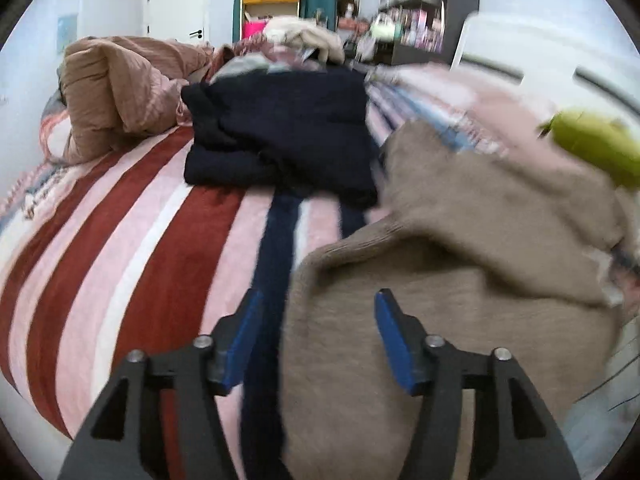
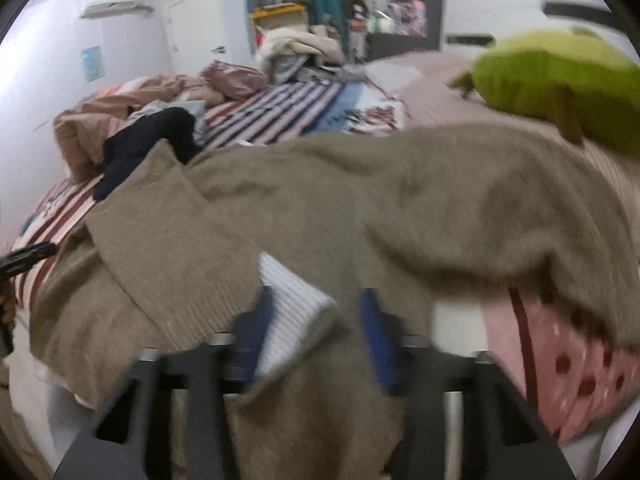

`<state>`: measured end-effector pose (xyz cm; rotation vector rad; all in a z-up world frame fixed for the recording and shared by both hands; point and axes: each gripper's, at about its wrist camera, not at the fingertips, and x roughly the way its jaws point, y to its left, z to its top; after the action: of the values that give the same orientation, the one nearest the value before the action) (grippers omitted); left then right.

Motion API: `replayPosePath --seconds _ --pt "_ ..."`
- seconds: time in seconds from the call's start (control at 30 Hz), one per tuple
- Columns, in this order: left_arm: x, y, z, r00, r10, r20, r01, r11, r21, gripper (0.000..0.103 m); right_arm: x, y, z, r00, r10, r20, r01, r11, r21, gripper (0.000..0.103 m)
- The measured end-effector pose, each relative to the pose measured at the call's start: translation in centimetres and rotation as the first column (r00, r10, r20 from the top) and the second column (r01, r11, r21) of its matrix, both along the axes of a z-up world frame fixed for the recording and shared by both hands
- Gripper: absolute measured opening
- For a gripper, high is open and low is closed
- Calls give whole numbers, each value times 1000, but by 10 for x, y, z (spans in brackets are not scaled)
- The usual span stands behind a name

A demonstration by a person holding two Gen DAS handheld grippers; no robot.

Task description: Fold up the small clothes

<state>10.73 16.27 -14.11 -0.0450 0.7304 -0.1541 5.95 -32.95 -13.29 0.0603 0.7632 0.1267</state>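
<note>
A tan knit sweater (image 1: 460, 240) lies crumpled on the striped bedspread (image 1: 132, 240); in the right wrist view it (image 2: 360, 200) spreads across the middle, with a white ribbed piece (image 2: 292, 300) showing at its near edge. My left gripper (image 1: 318, 300) is open, its jaws wide apart over the sweater's left edge, holding nothing. My right gripper (image 2: 316, 300) is open, its jaws on either side of the white ribbed piece and the tan fabric, not closed on them. A dark navy garment (image 1: 288, 132) lies folded farther back on the bed.
A brown duvet (image 1: 120, 88) is bunched at the far left. A green pillow (image 2: 560, 80) lies at the right. A pile of clothes (image 2: 296, 52) sits at the far end of the bed. A pink dotted cloth (image 2: 568, 360) lies under the sweater's right side.
</note>
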Motion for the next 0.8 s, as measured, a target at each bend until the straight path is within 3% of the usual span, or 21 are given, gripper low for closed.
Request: replayPosePath --seconds 0.03,0.13,0.27,0.37,0.4,0.43,0.47,0.57,0.67,0.77,0.8 --pt "-12 0 8 1000 -11 27 13 999 -51 68 -5 -5 -2 1000 0 -13 0 1000 29 56" --pt "-33 -8 23 997 -32 67 39 993 -110 70 -15 -12 -14 997 9 -75 -5 999 45 67" --pt "-49 -24 34 993 -49 110 66 985 -160 70 -34 -19 -30 993 -70 -100 61 994 -86 68" --pt "-54 -34 32 993 -50 109 73 974 -216 73 -48 -23 -40 995 -48 -90 46 999 -22 67" --pt "-54 -39 30 993 -46 105 67 975 -211 73 -52 -21 -43 996 -36 -76 36 999 -12 51" --pt "-55 -46 30 994 -45 101 64 979 -196 73 -54 -16 -45 998 -22 -58 20 999 -32 17" --pt "-56 -52 30 993 -49 105 68 980 -187 73 -55 -13 -46 999 -24 -43 21 998 -67 4" --pt "-60 -74 37 988 -74 134 97 979 -178 73 -58 -17 -43 998 -57 2 57 996 -71 4" --pt "-66 -93 47 980 -69 187 98 984 -151 73 -61 -38 -34 986 -162 49 165 985 -50 3" --pt "-70 -110 54 965 -55 256 90 988 -129 87 -60 -62 -33 995 -96 21 92 988 127 3" --pt "-71 -114 56 960 -49 275 87 988 -130 89 -63 -74 -30 992 -122 35 114 978 176 8"
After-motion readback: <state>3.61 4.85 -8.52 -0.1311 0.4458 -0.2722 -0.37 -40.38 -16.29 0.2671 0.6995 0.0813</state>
